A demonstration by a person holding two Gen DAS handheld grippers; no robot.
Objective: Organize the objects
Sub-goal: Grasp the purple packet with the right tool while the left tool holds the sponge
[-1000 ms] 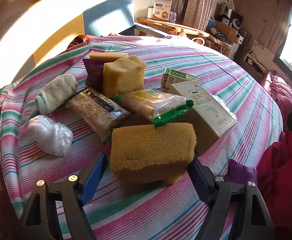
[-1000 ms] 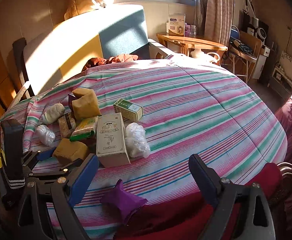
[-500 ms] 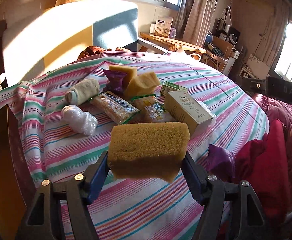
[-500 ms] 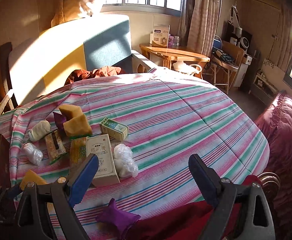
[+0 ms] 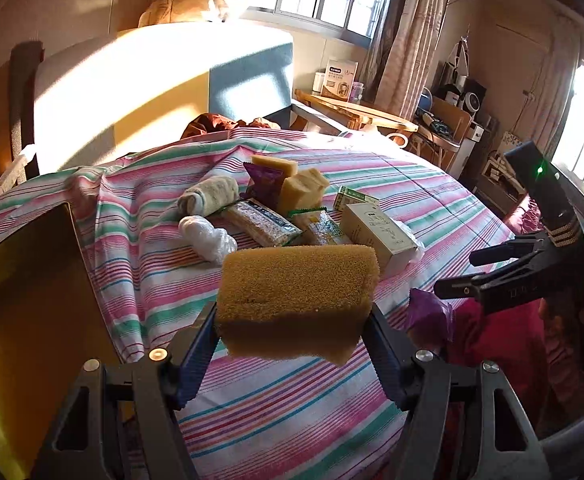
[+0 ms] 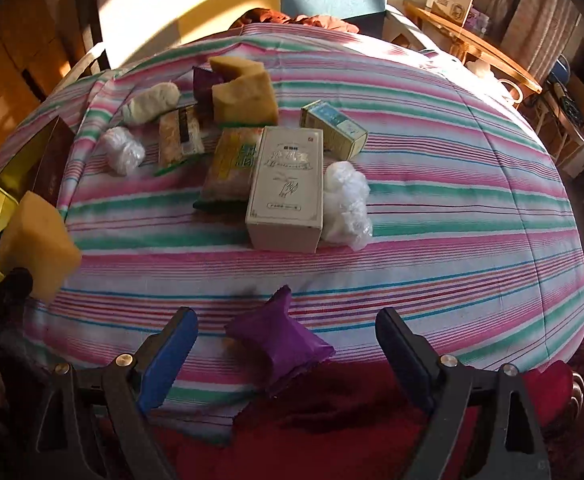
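Note:
My left gripper (image 5: 292, 320) is shut on a yellow-brown sponge (image 5: 298, 280), held in the air over the near edge of the striped bedspread (image 5: 275, 400). The same sponge (image 6: 37, 240) shows at the far left of the right wrist view. My right gripper (image 6: 285, 316) points steeply down, open, its jaws closing slightly. A purple packet (image 6: 279, 344) lies between and just below the fingertips, not touched. In the left wrist view the right gripper (image 5: 454, 274) hangs beside that purple packet (image 5: 428, 312).
An open yellow-lined box (image 5: 23, 280) sits at the left edge. On the bedspread lie a white carton (image 6: 287, 184), a small green box (image 6: 334, 128), two plastic wads (image 6: 346, 200), snack packets (image 6: 233, 164), two more sponges (image 6: 243, 92) and a rolled cloth (image 6: 151, 102). Red fabric (image 6: 332, 420) lies nearest.
My left gripper closed on the sponge, lifted it off the bedspread and drew it back from the pile. My right gripper tipped downward over the purple packet.

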